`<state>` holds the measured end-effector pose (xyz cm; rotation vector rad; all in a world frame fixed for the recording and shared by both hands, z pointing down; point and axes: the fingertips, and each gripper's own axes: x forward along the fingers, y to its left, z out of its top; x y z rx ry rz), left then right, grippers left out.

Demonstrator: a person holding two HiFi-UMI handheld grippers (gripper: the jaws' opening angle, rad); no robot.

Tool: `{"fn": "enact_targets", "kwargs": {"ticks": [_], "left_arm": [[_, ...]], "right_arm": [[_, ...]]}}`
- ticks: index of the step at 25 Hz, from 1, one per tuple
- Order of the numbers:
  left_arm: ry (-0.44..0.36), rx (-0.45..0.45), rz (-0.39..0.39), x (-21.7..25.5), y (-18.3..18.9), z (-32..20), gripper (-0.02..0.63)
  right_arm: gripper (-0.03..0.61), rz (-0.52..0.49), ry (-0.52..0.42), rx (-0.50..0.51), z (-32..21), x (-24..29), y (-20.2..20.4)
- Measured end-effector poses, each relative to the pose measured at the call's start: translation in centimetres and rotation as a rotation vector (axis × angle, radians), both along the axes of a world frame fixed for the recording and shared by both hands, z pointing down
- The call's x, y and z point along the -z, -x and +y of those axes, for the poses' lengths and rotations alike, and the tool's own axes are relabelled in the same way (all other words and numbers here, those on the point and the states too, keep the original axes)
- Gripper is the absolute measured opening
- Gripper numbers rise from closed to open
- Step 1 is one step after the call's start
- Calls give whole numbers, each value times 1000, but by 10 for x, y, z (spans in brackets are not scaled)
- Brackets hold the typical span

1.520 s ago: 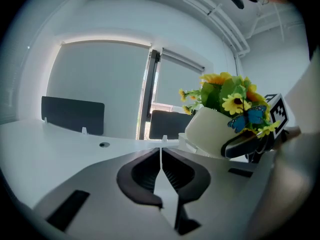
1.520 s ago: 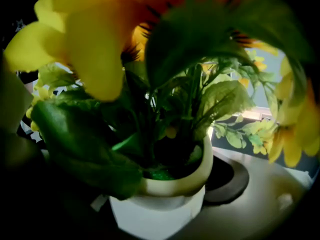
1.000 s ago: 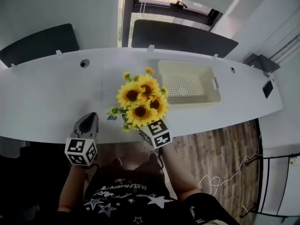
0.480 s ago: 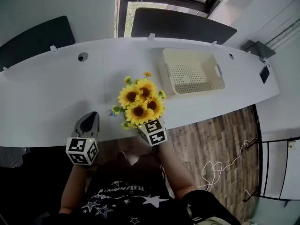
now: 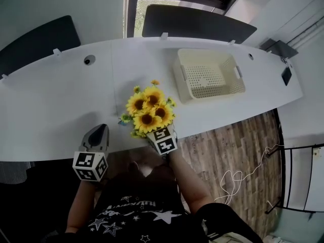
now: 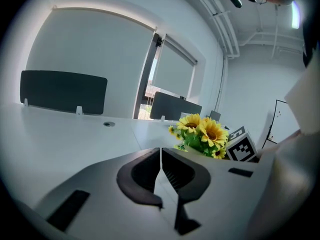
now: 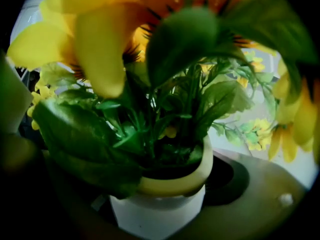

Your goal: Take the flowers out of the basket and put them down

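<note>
Head view: the left gripper [image 5: 100,129] hangs over the near edge of the long white bench [image 5: 55,105], jaws together and nothing in them. To the right of those jaws stands a bunch of yellow artificial sunflowers with green leaves in a small white pot [image 5: 148,111]. It sits in front of the right gripper [image 5: 163,139], whose marker cube shows just below the blooms while its jaws are hidden under the leaves. Whether the pot touches the bench cannot be told here. The cream perforated plastic basket [image 5: 180,80] stands well beyond the right jaws and off to their right — apart from the sunflowers.

Left gripper view: the jaws of the left gripper [image 6: 160,153] meet along one thin line, pressed together on nothing. Ahead of them and to the right are the sunflowers [image 6: 202,131], with the right gripper's marker cube [image 6: 241,145] just beside them.

Right gripper view: the white pot with its cream rim [image 7: 160,204] fills the space between the jaws of the right gripper [image 7: 155,189], which are clamped on its sides. Leaves and yellow petals crowd the view above the jaws.
</note>
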<state>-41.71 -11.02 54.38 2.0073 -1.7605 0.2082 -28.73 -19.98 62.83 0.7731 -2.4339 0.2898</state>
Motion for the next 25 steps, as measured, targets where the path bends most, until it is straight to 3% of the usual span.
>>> {"fn": "enact_targets", "kwargs": {"ticks": [15,25], "left_arm": [[22,-19,33,-11,-8,3,19],[45,-18,56,-22,-12,3,19]], "right_arm": [[520,18,-37,-24,1,-9,9],[529,25,81,-63,23,-22,-13]]}}
